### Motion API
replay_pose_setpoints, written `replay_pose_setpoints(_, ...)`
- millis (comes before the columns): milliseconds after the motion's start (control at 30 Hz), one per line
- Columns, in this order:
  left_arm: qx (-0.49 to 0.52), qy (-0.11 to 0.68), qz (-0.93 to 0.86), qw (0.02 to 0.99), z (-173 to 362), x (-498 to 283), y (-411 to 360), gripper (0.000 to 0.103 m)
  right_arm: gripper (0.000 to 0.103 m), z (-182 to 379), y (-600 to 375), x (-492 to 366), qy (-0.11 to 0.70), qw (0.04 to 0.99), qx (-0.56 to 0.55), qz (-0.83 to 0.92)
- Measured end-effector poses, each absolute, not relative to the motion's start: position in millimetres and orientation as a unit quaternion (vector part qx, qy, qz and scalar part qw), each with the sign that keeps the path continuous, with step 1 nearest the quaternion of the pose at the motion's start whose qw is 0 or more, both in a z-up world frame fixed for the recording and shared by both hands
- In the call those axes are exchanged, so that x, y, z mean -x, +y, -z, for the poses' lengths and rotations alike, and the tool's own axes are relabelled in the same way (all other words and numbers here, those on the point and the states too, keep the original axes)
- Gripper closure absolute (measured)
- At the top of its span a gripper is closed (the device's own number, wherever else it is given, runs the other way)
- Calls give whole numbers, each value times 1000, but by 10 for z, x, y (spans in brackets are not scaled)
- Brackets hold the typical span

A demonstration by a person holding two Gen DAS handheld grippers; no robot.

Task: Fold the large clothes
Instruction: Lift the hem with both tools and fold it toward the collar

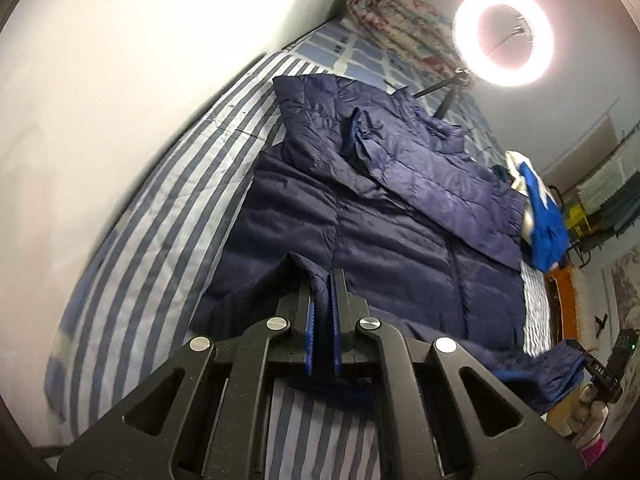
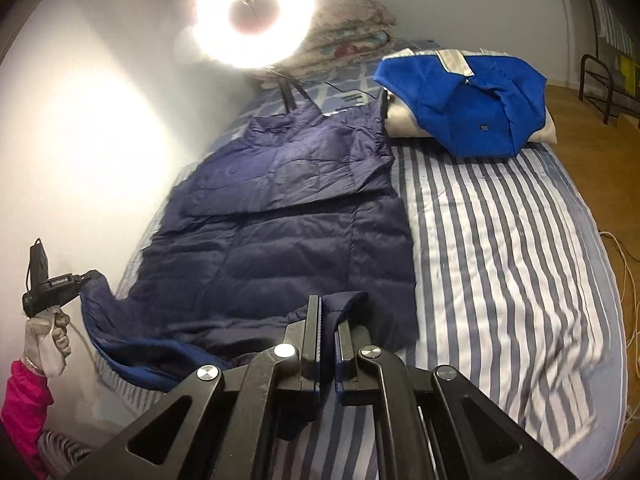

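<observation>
A large navy quilted jacket [image 1: 380,216] lies spread on the striped bed, sleeves folded across its upper part; it also shows in the right wrist view [image 2: 280,240]. My left gripper [image 1: 323,280] is shut on one bottom corner of the jacket's hem and lifts it a little. My right gripper [image 2: 329,308] is shut on the other bottom corner. Each gripper shows in the other's view: the right one [image 1: 596,364] and the left one [image 2: 60,280], both pinching the hem.
A folded blue and white garment [image 2: 468,108] lies near the head of the striped bed [image 2: 520,260]. A floral quilt [image 2: 348,36] is piled by the wall. A bright ring light [image 2: 252,12] stands on the bed. Wooden floor [image 2: 580,108] is at right.
</observation>
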State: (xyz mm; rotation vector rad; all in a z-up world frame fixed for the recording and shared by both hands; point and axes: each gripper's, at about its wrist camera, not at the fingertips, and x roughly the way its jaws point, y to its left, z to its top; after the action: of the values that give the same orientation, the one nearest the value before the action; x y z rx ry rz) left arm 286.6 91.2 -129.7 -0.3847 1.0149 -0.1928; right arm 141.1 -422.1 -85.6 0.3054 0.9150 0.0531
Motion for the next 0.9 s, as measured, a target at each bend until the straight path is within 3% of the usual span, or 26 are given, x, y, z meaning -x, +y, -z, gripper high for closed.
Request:
replay_pose_setpoints(567,152,515,55,842,2087,-3961,596,99,102,1751,-4551,-2698,482,866,-133,27)
replay_pose_setpoints(633,158,516,59,840,2080,-3987,620,94,102,1805,-4595,-2724,482,863,-147,20)
replay_pose_setpoints(667,165,519,61,836,2065,-4010,645,87,101,1815,-4627,-2726,480,863,-156,13)
replay_pose_setpoints(700,175,521,65,833,2036,-4034,680,82,96,1812,-4663,-2719,476,864,-166,3)
replay_pose_setpoints(767,200,515,76,830,1958,-4057,756,58,85,1796,-4748,-2713,470,862,-190,-14)
replay_pose_setpoints(833,225,493,75,837,1824,-4029,876,47,75,1745,-4873,-2674,459,861,-216,-17)
replay_pose_setpoints(900,238,477,76,842,1720,-3992,976,42,34,1682,-4978,-2631,448,865,-227,-4)
